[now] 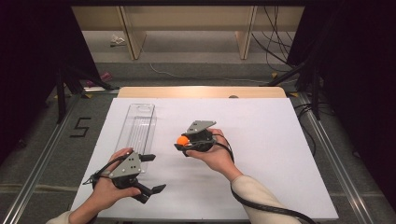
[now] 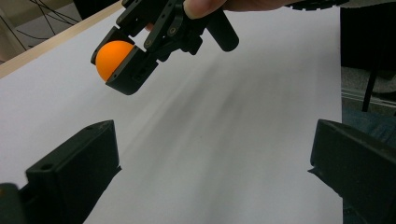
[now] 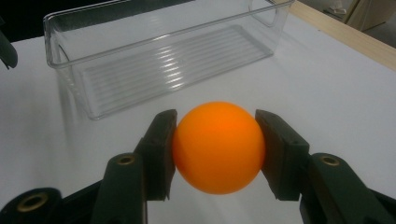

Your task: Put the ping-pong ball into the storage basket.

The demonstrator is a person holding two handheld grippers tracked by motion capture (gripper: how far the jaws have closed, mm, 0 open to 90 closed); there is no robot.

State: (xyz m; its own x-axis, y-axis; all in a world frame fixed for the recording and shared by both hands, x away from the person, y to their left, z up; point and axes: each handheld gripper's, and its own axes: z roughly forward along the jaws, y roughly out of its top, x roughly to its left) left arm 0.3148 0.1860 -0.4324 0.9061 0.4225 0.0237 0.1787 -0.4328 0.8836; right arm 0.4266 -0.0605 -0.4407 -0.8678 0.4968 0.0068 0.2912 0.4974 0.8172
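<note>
Carry step in hand: right tongs clamped on the orange ball, pads pressing both sides, ball lifted clear of the white table surface. Left tongs nearest, jaws spread wide, holding nothing, just beside the near end of the bin. Beyond the ball: clear plastic bin, empty. Next, by judgement: advance over the bin rim, lower, then release.
</note>
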